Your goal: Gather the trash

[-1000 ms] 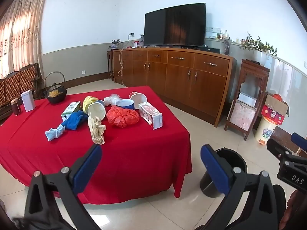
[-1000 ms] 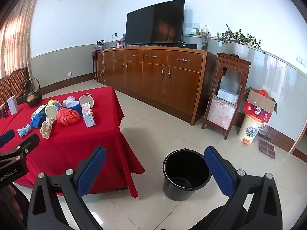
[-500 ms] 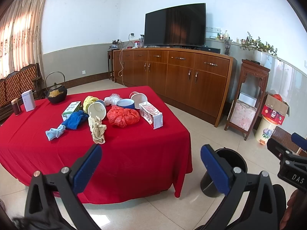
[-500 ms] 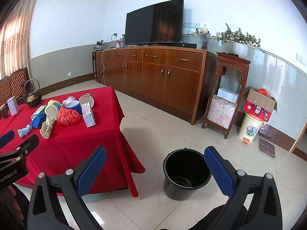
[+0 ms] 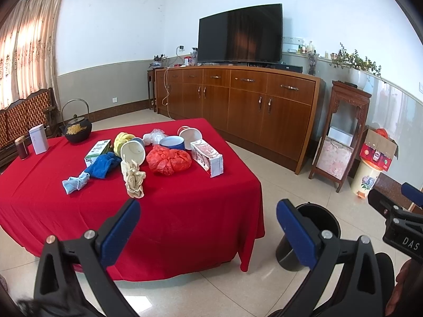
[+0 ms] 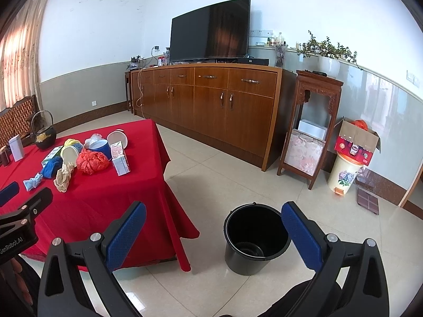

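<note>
A red-clothed table [image 5: 171, 211] carries a litter of trash: a crumpled red plastic bag [image 5: 168, 160], a pink-and-white carton [image 5: 206, 158] on its side, tipped white paper cups [image 5: 133, 151], a blue bowl [image 5: 171, 142], a beige rag [image 5: 134, 178], a blue cloth [image 5: 101, 166] and a green-white box [image 5: 97, 150]. A black bucket [image 6: 255, 237] stands empty on the floor right of the table. My left gripper [image 5: 207, 229] is open and empty, short of the table's near edge. My right gripper [image 6: 212, 233] is open and empty, above the floor near the bucket.
A black kettle [image 5: 77, 128], a white tin [image 5: 38, 139] and a dark jar [image 5: 22, 148] stand at the table's far left. A long wooden sideboard [image 5: 238, 105] with a TV [image 5: 239, 34] lines the back wall. A carved stand [image 6: 309, 129] and a flowered bin [image 6: 343, 174] are at right.
Both views have shifted very slightly; nothing on the table has moved and both grippers stay open.
</note>
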The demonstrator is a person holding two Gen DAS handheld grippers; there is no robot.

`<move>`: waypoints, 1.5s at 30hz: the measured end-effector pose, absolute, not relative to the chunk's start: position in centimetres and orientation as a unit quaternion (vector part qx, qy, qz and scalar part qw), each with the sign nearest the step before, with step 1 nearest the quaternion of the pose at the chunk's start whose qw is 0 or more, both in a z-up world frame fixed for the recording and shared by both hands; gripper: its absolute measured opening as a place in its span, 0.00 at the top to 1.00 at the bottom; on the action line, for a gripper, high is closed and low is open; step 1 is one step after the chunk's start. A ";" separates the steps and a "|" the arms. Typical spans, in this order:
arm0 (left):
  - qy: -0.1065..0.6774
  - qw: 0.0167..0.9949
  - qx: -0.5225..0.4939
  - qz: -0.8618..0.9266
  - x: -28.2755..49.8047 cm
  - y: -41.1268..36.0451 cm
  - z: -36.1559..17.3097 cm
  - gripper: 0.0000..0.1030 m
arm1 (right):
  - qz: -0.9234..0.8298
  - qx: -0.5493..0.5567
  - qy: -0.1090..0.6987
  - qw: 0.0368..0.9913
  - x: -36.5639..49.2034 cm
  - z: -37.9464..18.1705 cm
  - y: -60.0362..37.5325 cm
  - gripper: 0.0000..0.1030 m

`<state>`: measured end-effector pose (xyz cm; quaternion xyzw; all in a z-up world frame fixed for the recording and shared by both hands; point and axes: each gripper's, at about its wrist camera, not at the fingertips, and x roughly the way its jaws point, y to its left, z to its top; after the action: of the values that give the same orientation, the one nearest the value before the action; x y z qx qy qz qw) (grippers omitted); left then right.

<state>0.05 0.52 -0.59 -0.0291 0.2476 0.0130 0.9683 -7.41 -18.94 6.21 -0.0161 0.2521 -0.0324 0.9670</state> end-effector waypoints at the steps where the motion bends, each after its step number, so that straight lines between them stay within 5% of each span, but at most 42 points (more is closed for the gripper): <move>1: 0.247 0.968 -0.029 0.014 0.0 0.5 -0.6 0.00 | -0.033 -0.017 0.253 0.967 -7.4 6.2 -18.9 0.00; 45: 0.249 0.968 -0.026 0.012 -0.2 -0.3 -0.5 0.00 | -0.036 -0.020 0.252 0.967 -7.1 6.2 -18.6 0.00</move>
<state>-0.24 -0.30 -0.47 -0.0258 0.2491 0.0118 0.9681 -7.06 -18.63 6.21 -0.0200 0.2523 -0.0356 0.9668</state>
